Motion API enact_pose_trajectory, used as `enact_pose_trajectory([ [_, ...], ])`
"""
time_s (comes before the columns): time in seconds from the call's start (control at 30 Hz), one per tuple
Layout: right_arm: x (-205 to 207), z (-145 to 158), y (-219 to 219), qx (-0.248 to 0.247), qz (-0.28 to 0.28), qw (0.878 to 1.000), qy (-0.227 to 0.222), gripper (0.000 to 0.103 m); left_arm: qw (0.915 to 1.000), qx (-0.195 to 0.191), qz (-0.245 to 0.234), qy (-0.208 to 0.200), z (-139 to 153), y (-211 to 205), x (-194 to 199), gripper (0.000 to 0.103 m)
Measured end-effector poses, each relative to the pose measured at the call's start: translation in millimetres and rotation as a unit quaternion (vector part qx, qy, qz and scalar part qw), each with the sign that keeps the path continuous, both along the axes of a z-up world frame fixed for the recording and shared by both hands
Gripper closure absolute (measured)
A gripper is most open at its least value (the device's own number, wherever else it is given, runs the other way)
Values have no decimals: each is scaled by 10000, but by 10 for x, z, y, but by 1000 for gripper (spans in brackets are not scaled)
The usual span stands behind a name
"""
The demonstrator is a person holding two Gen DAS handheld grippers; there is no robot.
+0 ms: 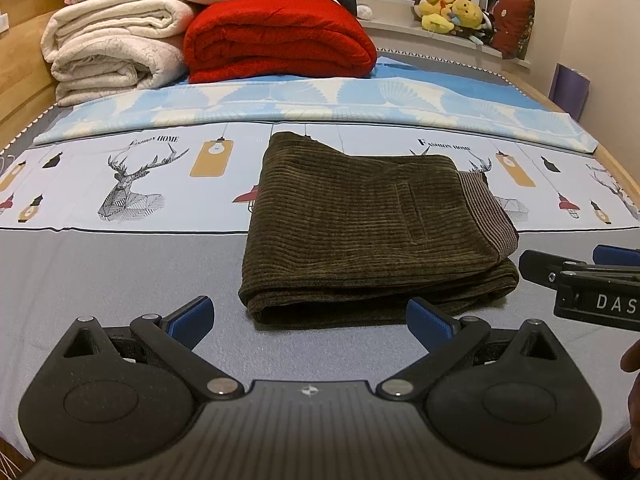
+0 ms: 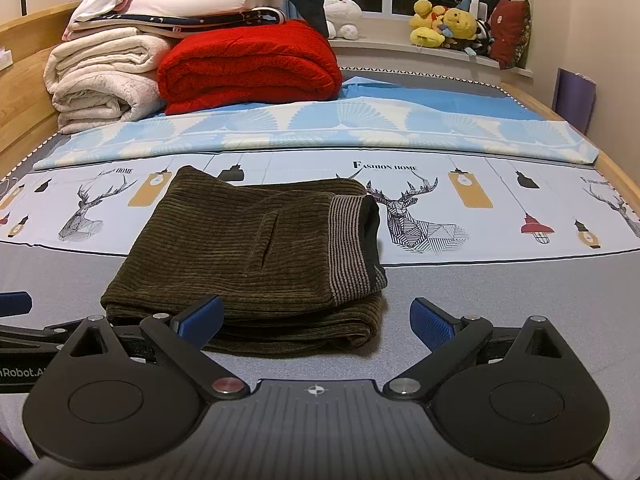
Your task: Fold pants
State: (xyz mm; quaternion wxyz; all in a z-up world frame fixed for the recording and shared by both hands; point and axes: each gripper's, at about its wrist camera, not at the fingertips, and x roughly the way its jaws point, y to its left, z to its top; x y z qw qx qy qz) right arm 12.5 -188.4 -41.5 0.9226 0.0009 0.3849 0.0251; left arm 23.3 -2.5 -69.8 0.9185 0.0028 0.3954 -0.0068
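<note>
Dark olive corduroy pants lie folded in a compact rectangle on the bed, the striped waistband lining showing at their right end; they also show in the right wrist view. My left gripper is open and empty, just short of the fold's near edge. My right gripper is open and empty, at the fold's near right corner, its left pad close to the cloth. The right gripper's side shows in the left wrist view.
The bed sheet is grey in front with a deer and lamp print behind. Folded cream blankets and a red blanket are stacked at the far left. Plush toys sit on the window sill. A wooden bed frame runs along the left.
</note>
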Motion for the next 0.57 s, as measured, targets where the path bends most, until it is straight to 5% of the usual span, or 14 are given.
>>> enact_pose_trajectory([
  [0.57,3,-3,3,-4,4,10000,2,4,10000,-5,-22,-12,11,0,0,1],
])
